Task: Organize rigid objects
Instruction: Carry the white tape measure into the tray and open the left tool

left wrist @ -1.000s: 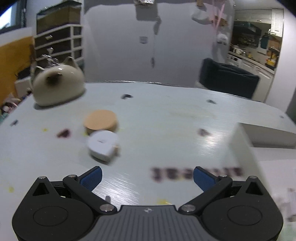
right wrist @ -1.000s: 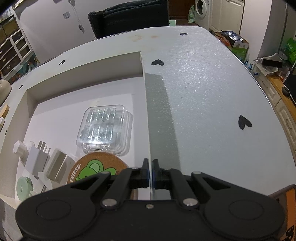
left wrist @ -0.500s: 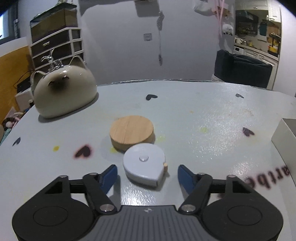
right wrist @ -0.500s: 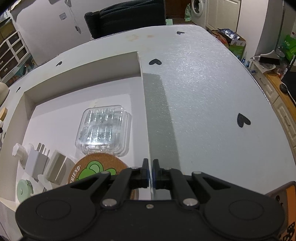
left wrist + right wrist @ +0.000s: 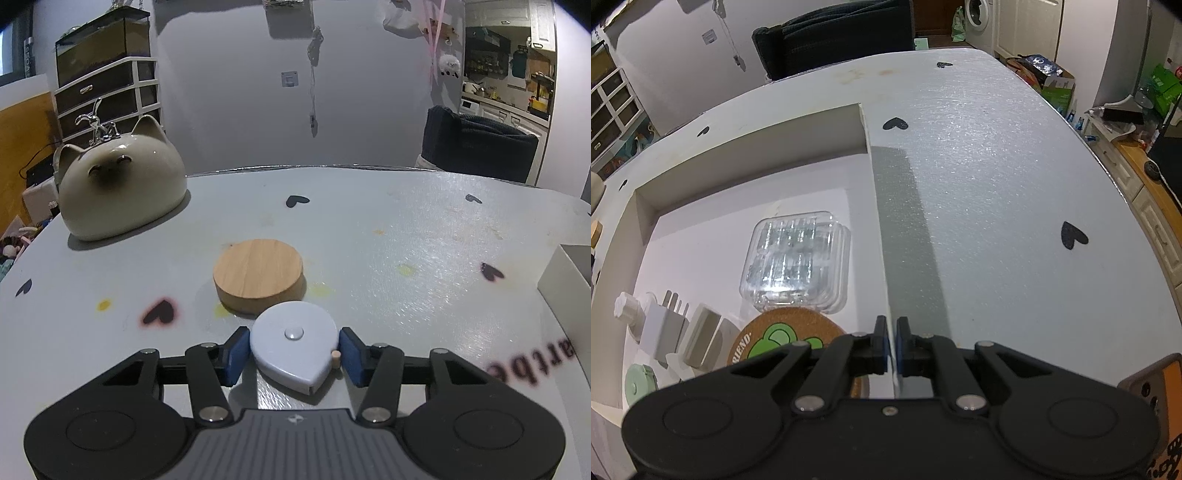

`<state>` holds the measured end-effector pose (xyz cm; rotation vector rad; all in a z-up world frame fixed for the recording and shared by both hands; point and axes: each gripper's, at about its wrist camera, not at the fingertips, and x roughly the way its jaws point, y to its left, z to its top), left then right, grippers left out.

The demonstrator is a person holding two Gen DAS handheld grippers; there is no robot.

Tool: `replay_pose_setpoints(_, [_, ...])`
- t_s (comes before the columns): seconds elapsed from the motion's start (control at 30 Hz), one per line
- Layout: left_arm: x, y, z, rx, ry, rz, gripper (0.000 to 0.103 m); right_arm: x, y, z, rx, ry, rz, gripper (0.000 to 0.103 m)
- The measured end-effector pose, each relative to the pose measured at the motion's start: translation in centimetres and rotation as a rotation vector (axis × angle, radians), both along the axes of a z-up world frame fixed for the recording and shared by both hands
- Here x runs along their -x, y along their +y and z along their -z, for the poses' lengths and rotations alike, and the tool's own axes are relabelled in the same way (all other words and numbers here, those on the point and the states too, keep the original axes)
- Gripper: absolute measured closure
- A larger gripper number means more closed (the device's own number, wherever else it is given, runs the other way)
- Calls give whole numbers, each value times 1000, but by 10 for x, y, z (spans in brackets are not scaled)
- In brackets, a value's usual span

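Note:
In the left wrist view a pale blue teardrop tape measure (image 5: 293, 345) lies on the table between my left gripper's (image 5: 293, 354) blue pads (image 5: 236, 349), which touch or nearly touch both its sides. A round wooden disc (image 5: 258, 278) lies just beyond it. In the right wrist view my right gripper (image 5: 891, 345) is shut on the right wall of the white box (image 5: 877, 206). The box holds a clear plastic case (image 5: 796, 258), a cork coaster (image 5: 786, 338), white plug adapters (image 5: 665, 330) and a green round item (image 5: 639, 382).
A cream cat-shaped ceramic pot (image 5: 118, 188) stands at the table's far left. The white box's corner (image 5: 565, 277) shows at the right edge of the left wrist view. A dark chair (image 5: 476, 144) stands behind the table. Black hearts mark the tabletop (image 5: 997, 184).
My left gripper has moved forward to the tape measure and narrowed its jaws around it. My right gripper stays shut on the box wall.

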<state>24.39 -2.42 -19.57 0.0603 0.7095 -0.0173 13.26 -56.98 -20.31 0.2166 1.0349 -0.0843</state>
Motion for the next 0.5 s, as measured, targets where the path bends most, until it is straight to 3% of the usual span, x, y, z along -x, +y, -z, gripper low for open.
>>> replay_pose_setpoints(0.5, [52, -42, -16, 52, 21, 9, 50, 0, 0, 0, 0, -5, -13, 97])
